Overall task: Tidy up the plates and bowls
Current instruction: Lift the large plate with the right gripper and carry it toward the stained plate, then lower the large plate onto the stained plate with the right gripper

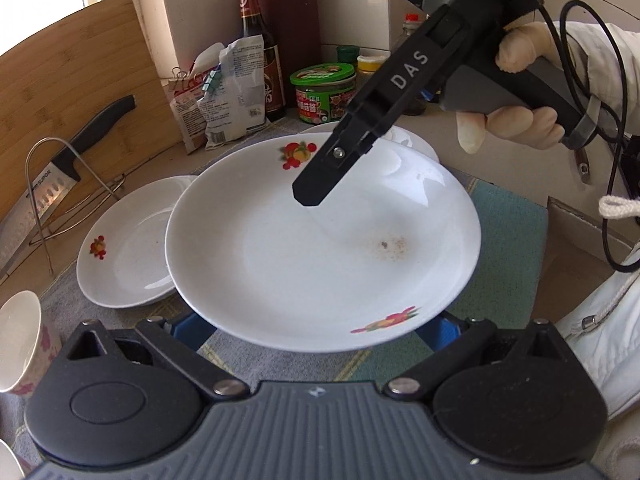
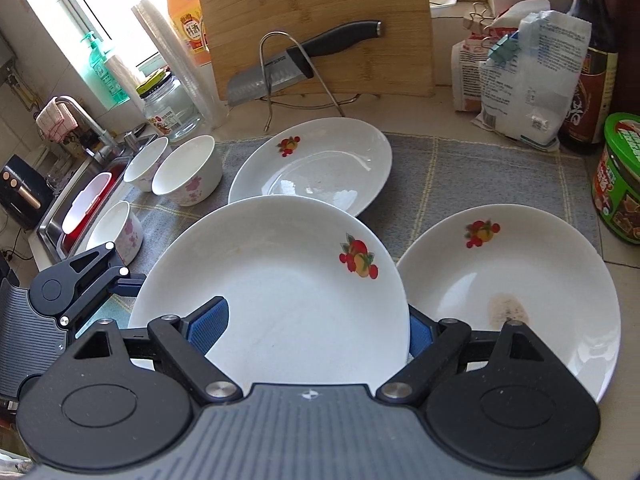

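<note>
A large white plate with fruit prints [image 1: 304,264] hangs over the grey mat, carried by both grippers. My right gripper [image 2: 314,330] is shut on its rim, the left blue pad lying on the inner face and the right pad behind the rim. In the left wrist view its upper finger [image 1: 316,184] reaches over the plate's far side. My left gripper [image 1: 316,330] stands wide, with both blue pads under the near rim. Two more plates lie on the mat, one behind [image 2: 312,160] and one to the right [image 2: 512,280]. Three white flowered bowls [image 2: 188,172] stand at the left.
A knife [image 2: 280,68] rests on a wire stand against a bamboo board [image 2: 320,8]. Bags [image 2: 520,72], a dark sauce bottle [image 2: 592,60] and a green-lidded jar [image 2: 620,184] crowd the back right. The sink [image 2: 80,208] lies to the left. A gloved hand [image 1: 520,120] holds the right gripper.
</note>
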